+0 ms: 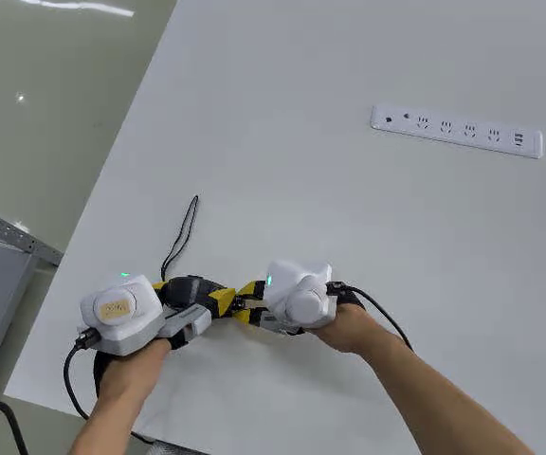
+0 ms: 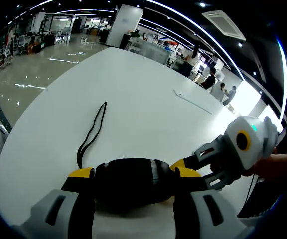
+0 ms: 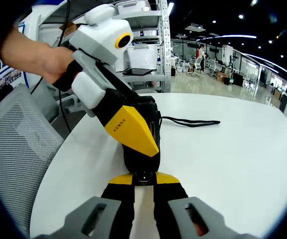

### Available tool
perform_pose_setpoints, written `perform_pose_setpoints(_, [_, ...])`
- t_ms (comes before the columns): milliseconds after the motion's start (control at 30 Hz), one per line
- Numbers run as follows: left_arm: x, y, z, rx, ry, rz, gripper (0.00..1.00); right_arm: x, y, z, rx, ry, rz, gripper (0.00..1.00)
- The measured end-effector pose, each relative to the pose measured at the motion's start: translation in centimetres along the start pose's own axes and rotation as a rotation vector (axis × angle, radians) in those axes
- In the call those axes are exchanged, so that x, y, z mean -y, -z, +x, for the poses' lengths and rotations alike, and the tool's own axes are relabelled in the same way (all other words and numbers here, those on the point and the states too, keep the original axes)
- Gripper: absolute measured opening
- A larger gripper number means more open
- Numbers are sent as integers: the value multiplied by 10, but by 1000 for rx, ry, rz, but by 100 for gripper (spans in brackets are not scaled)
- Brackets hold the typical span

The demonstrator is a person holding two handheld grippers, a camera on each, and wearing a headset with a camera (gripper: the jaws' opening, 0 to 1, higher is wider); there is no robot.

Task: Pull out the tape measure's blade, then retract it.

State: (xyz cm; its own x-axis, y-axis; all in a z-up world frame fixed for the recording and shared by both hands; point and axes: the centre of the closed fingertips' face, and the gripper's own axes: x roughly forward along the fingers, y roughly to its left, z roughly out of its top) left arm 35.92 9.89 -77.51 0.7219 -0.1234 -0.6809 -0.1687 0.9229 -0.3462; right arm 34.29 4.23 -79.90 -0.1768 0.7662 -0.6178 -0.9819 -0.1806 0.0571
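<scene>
**Here, two grippers meet on a tape measure**

Near the front left edge of a white counter (image 1: 349, 237), a person holds a gripper in each hand, and the two come together tip to tip. The left gripper (image 2: 133, 175) has its yellow-tipped jaws clamped on either side of a black tape measure (image 1: 193, 288), which sits just above the counter surface. The right gripper (image 3: 143, 179) faces it from the opposite side. Its jaws are pressed almost together, pinching the small dark end hook (image 3: 143, 176) at the mouth of the case. How much blade has come out cannot be told.

A thin black lanyard (image 2: 91, 134) trails from the tape measure and lies looped on the counter, away from the person. A white power strip (image 1: 456, 131) lies well apart, toward the far right. In the right gripper view, a grey mesh chair (image 3: 14, 149) stands beside the counter.
</scene>
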Motion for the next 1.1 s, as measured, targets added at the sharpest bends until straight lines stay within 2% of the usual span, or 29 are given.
perform_pose_setpoints(300, [0,0,1,-6,3,-6,62,0,0,0,-2,5,3,12])
perform_pose_setpoints(767, [-2,-1,-1,15,-1,-30,61,0,-2,-1,-5,13,-14,12])
perform_pose_setpoints(1100, [7,4,-1,6,-5,-33,61,-4,6,-9,-17,14,-23,12])
